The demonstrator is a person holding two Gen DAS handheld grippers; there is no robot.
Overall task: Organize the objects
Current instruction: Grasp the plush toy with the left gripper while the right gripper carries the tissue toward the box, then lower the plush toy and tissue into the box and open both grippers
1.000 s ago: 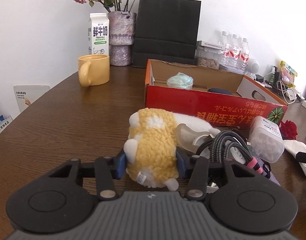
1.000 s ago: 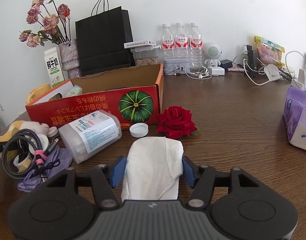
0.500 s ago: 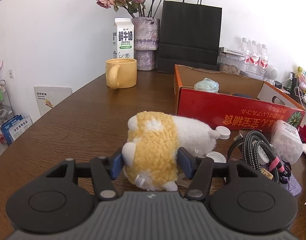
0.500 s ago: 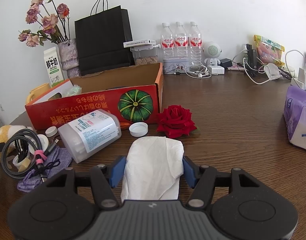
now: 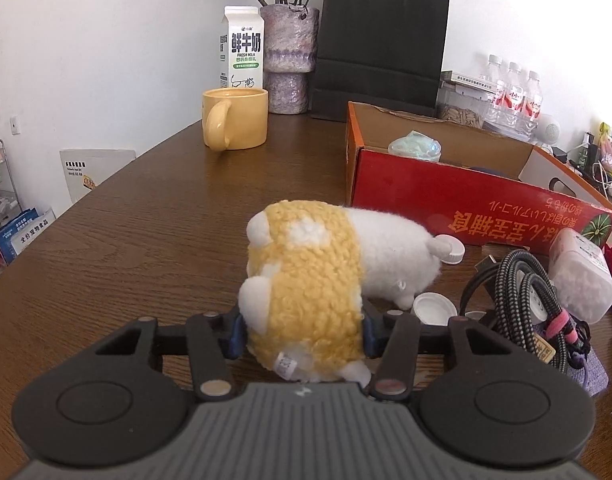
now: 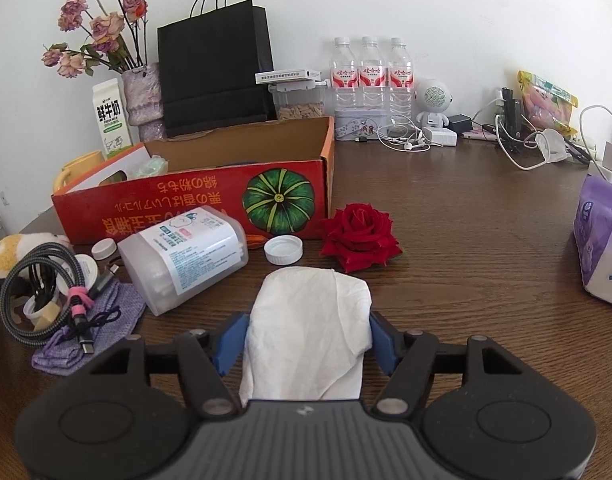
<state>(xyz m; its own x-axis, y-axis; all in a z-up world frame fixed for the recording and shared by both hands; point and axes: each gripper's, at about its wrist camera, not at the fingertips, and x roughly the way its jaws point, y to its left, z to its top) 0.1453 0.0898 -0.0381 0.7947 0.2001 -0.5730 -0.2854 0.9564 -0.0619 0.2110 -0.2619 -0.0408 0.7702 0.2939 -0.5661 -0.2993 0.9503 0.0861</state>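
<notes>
Left wrist view: your left tool [image 5: 302, 330] is closed on the plush toy [image 5: 313, 284]. Your right tool [image 6: 306, 340] grips the white tissue [image 6: 306, 328] above the desk [image 6: 465, 248].

The yellow and white plush toy [image 5: 306, 292] lay on its side on the brown surface [image 5: 146, 220], its yellow part toward 6 o'clock and its white part toward 2 o'clock. The white folded cloth [image 6: 309, 328] lay flat on the same surface, with the red rose [image 6: 359, 236] just beyond it at 12 o'clock.
</notes>
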